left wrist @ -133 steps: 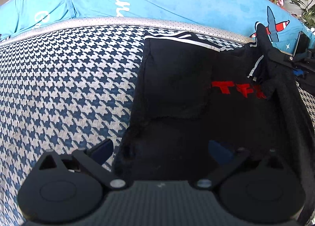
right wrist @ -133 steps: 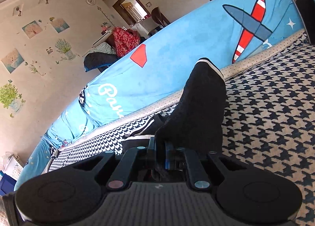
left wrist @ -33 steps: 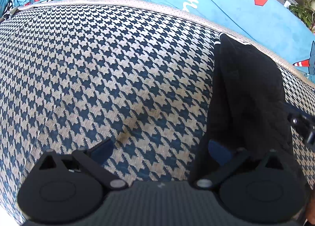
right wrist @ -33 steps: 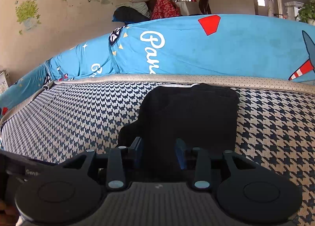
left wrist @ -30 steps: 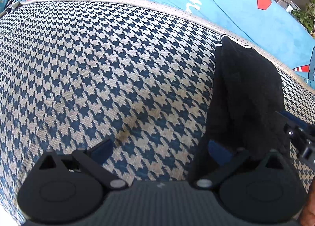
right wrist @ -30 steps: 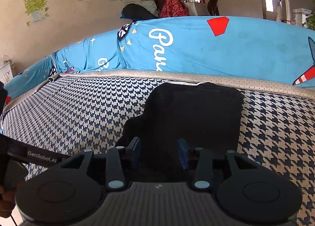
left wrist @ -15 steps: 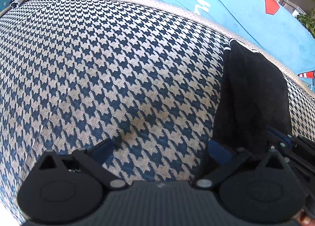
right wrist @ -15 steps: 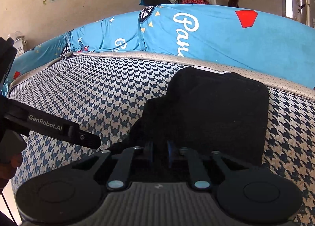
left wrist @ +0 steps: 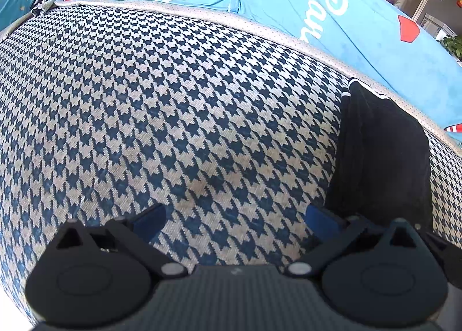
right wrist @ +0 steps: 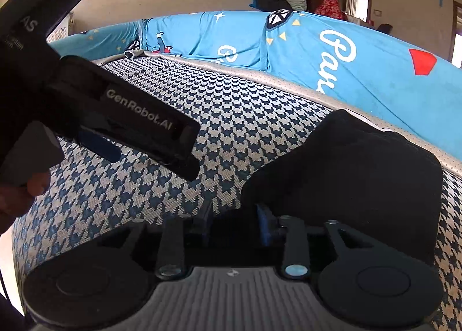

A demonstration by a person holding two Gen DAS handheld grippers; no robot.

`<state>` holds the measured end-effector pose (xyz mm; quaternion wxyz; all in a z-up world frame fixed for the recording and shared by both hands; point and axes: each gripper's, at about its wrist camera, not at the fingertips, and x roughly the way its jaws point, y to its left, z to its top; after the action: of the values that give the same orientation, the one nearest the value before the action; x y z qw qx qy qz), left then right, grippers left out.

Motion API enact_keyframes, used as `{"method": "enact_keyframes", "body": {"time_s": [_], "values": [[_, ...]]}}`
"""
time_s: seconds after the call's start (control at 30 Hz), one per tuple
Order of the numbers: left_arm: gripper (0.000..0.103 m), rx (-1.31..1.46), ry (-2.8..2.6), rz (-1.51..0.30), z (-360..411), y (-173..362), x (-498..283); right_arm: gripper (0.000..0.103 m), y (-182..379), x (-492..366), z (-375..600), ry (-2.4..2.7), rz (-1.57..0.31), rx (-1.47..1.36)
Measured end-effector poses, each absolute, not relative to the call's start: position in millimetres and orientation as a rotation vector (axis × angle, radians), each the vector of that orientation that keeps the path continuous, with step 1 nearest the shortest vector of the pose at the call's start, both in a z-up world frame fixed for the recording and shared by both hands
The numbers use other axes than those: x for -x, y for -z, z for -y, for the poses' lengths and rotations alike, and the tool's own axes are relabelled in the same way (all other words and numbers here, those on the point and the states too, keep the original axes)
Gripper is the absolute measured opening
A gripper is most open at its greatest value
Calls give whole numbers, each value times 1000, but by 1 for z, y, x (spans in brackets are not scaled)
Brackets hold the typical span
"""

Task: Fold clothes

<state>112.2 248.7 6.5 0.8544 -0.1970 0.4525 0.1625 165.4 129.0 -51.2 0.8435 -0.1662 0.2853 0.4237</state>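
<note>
With right tongs (right wrist: 235, 222) just reopened around the folded black fabric garment's (right wrist: 361, 175) near edge by the houndstooth sofa seat's (left wrist: 173, 114) back edge, withdraw straight, avoiding snags; left tongs (left wrist: 234, 217) gape empty.

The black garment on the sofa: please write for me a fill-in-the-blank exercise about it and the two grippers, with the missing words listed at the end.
1. The folded garment is ____ in colour.
2. It lies on a seat cover with a ____ pattern.
3. The jaws of the left gripper stand wide ____, with only the seat cover between them.
4. The backrest cover behind the garment is mainly ____.

Missing words: black; houndstooth; open; blue
</note>
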Motion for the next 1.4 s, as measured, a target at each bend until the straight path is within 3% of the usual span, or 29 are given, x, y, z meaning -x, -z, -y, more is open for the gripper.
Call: {"method": "enact_keyframes", "body": {"time_s": [0.77,1.4], "values": [[103,290,-278,-949,-204,-9,-77,47,1,-80,-34,-827,-673,242],[103,201,-262,-969,-148,7,-6,47,-17,-57,37,-638,-694,147]]}}
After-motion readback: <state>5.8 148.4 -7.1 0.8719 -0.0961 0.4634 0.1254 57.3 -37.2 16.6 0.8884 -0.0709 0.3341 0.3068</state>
